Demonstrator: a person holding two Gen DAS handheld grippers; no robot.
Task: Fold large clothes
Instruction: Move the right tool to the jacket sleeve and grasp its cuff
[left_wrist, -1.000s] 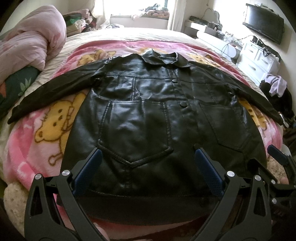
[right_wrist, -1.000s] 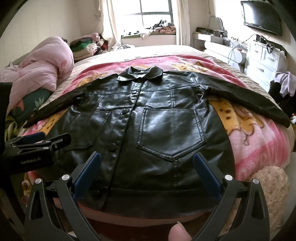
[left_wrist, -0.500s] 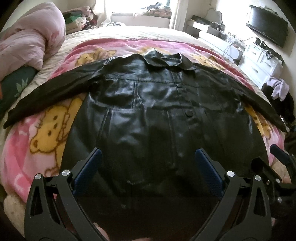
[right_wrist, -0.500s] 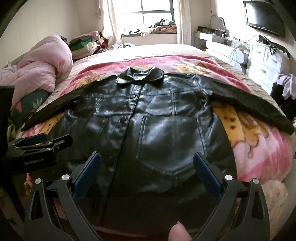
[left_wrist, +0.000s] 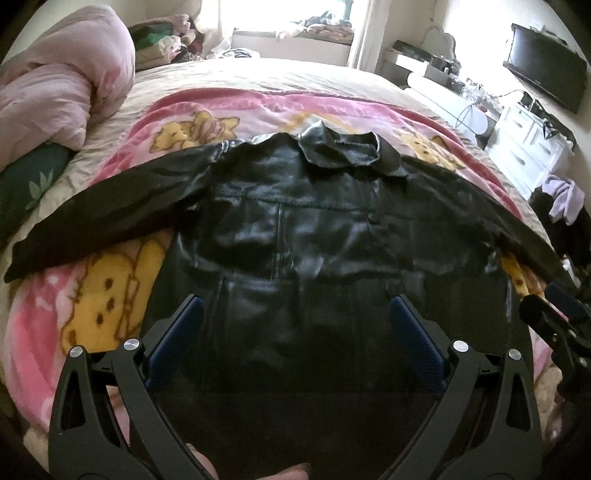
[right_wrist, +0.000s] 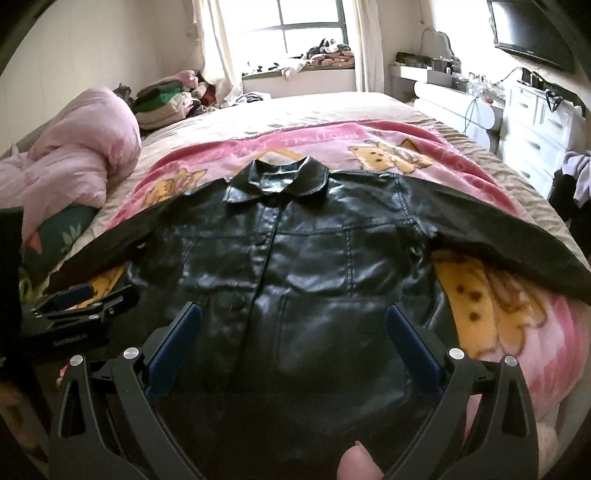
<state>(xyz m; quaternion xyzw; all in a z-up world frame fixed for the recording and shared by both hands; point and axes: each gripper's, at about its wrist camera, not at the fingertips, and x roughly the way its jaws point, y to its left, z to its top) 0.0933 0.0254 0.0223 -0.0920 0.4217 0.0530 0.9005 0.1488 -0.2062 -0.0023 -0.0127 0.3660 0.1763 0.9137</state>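
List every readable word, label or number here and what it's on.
Left gripper: small white print on its black body, too blurred to read.
Pink blanket: a line of lettering woven along its far edge, too blurred and distorted to read.
Jacket: no text visible.

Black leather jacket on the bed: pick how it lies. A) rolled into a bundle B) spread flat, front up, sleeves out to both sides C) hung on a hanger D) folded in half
B: the black leather jacket lies flat on the pink cartoon blanket, buttons up, sleeves out.
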